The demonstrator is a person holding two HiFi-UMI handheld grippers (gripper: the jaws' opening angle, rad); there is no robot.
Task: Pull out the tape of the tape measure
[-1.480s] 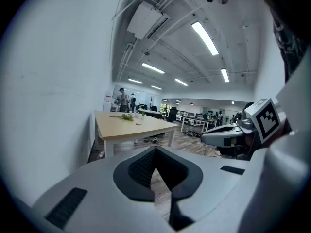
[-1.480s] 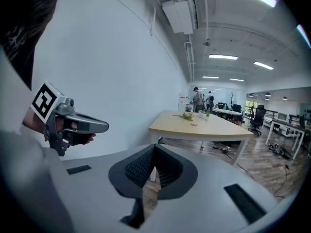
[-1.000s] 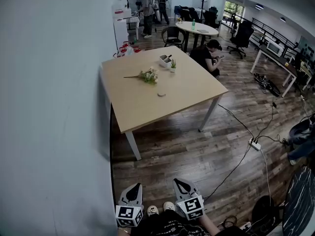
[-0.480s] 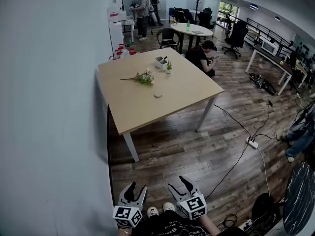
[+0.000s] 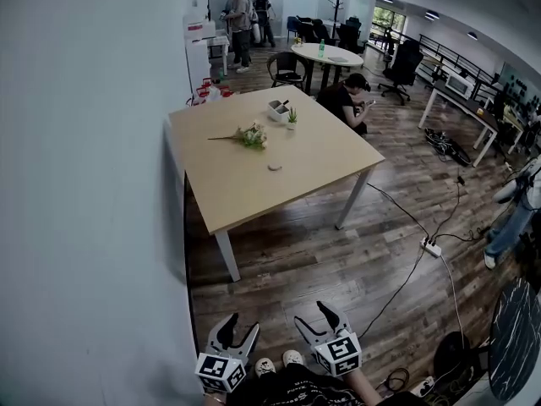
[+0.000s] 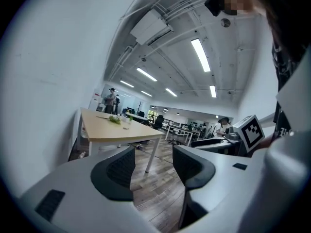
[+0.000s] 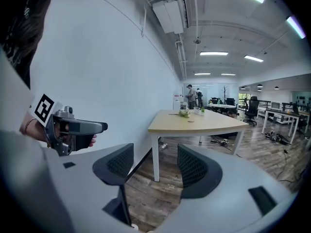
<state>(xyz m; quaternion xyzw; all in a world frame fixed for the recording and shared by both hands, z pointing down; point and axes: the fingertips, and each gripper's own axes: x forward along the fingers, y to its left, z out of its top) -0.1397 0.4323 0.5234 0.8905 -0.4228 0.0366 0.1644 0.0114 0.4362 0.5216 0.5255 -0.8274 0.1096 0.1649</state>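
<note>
Left tool [image 5: 239, 326] and right tool [image 5: 310, 315] have both just been opening: jaws spread, nothing between them. Wooden floor [image 5: 296, 260] lies between them and the desk [image 5: 245, 194]. Mid-desk sits the tape measure [image 5: 275, 166], a small pale disc, flower sprig [image 5: 252, 134] just beyond it. Too small to tell which way it points.

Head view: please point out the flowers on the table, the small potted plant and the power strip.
flowers [image 5: 253, 134], head view, the blossoms.
small potted plant [image 5: 291, 118], head view, its green leaves.
power strip [image 5: 432, 248], head view, its white body.
</note>
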